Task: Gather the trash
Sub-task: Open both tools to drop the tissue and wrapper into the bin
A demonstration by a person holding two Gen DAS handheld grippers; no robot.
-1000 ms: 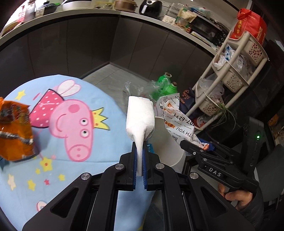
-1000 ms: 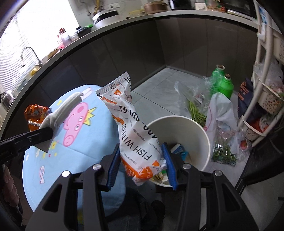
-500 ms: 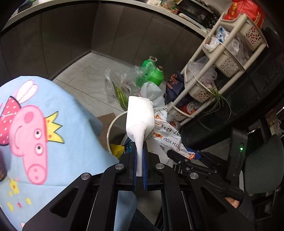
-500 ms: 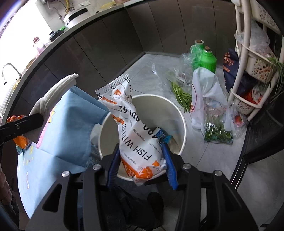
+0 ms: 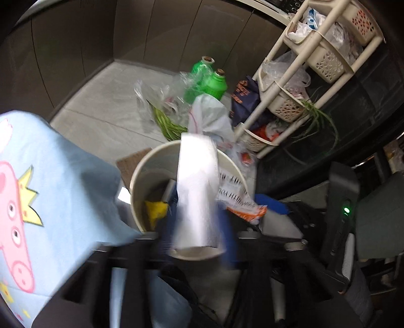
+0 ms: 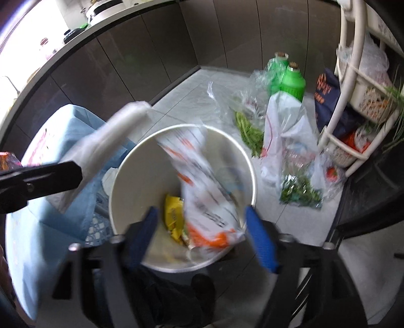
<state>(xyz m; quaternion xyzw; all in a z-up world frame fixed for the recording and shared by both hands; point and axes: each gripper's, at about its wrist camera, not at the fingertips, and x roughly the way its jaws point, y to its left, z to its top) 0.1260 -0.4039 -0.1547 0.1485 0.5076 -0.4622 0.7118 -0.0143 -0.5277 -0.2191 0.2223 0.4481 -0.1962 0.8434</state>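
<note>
Both sets of jaws have just been opening. The left gripper [image 5: 197, 242] stands parted around the white paper tissue [image 5: 197, 191], its pads blurred, over the white trash bin [image 5: 137, 176]. The right gripper [image 6: 202, 232] gapes wide, the fish snack wrapper [image 6: 204, 191] loose between its blue pads, inside the bin's mouth. A yellow wrapper [image 6: 173, 214] lies within; green bottles [image 6: 293, 80] stand beyond.

Looking like a home kitchen: curved counter [image 6: 106, 19] carrying appliances, basket rack [image 5: 325, 50] holding groceries, green beans [image 6: 248, 131] lying on tiled floor [image 5: 106, 111].
</note>
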